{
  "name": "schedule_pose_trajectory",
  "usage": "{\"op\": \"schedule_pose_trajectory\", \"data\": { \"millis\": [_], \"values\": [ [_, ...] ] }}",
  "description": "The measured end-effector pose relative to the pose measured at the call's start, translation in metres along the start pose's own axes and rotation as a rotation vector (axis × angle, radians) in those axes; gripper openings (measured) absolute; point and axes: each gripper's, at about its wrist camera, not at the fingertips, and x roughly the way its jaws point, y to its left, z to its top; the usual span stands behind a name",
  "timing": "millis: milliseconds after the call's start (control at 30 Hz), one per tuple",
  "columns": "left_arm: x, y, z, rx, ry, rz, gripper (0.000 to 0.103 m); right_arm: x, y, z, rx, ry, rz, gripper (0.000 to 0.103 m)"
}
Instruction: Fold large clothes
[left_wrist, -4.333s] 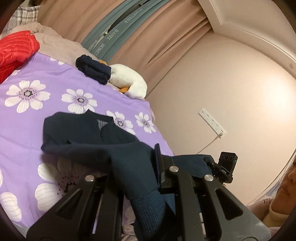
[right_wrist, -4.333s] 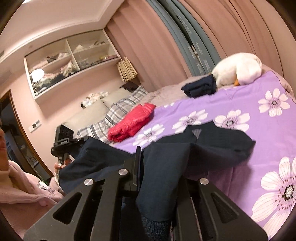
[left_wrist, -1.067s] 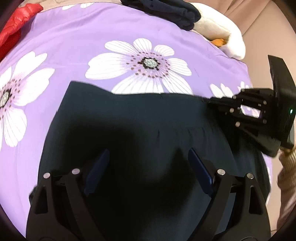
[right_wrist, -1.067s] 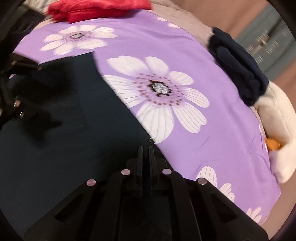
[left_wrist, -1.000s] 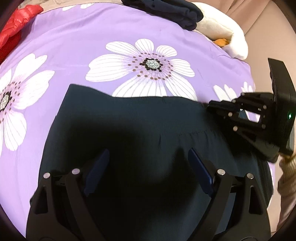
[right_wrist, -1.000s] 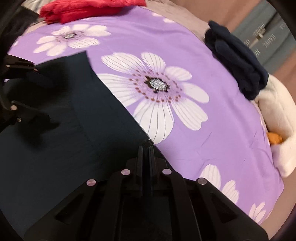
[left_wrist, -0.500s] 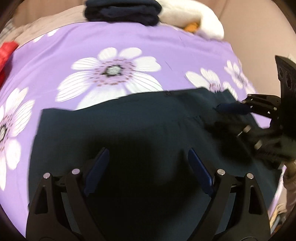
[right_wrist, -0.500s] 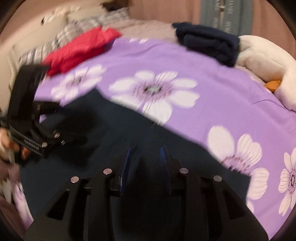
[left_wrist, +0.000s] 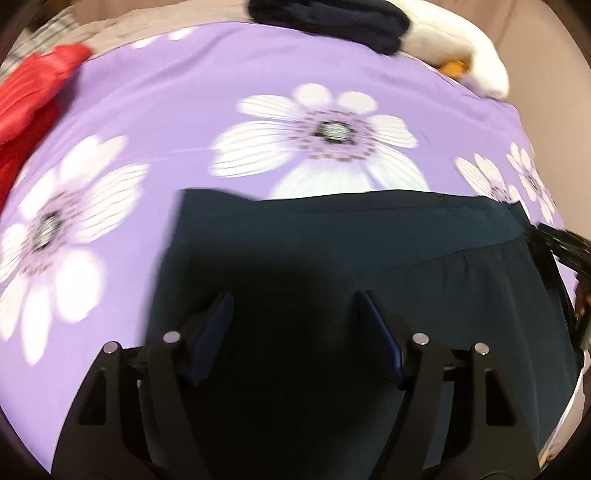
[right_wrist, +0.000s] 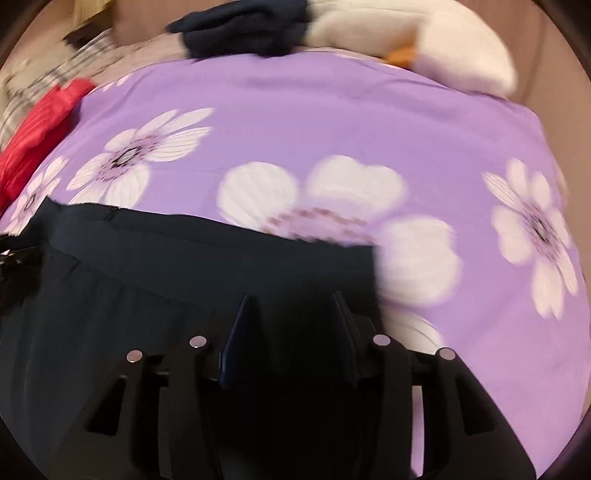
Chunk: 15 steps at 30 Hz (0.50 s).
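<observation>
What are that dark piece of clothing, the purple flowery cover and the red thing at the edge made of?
Dark garment: seemingly thin matte woven or knit fabric; it lies flat with soft gathers. Purple cover: smooth printed cloth, probably cotton or polyester. Red item: slightly shiny, ridged, perhaps quilted synthetic; blur leaves it open.

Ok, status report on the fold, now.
Left claw open, right claw open, both over the garment. Garment flat on the bedspread, top edge straight. Nothing in the way; red jacket and navy pile lie clear.
</observation>
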Motion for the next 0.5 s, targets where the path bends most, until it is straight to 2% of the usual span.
{"op": "schedule_pose_trajectory", "data": {
  "millis": [100, 200, 233, 300, 400, 500],
  "values": [
    [-0.028, 0.010, -0.014, -0.012, -0.034, 0.015, 0.081, -0.034, 0.005, -0.012, -0.007, -0.048, 0.020, 0.046],
    [-0.059, 0.000, -0.039, 0.023, -0.079, -0.052, 0.085, -0.063, 0.030, -0.029, -0.055, -0.083, 0.105, 0.047],
    [-0.066, -0.006, -0.049, 0.042, -0.086, -0.075, 0.086, -0.073, 0.047, -0.041, -0.088, -0.087, 0.153, 0.049],
    [-0.071, -0.020, -0.073, 0.089, -0.081, -0.107, 0.086, -0.080, 0.071, -0.059, -0.141, -0.081, 0.194, 0.049],
    [-0.067, -0.028, -0.108, 0.126, -0.051, -0.091, 0.086, -0.080, 0.095, -0.091, -0.194, -0.035, 0.203, 0.049],
    [-0.066, -0.011, -0.137, 0.095, -0.039, -0.067, 0.086, -0.075, 0.096, -0.124, -0.224, 0.007, 0.130, 0.049]
  ]
}}
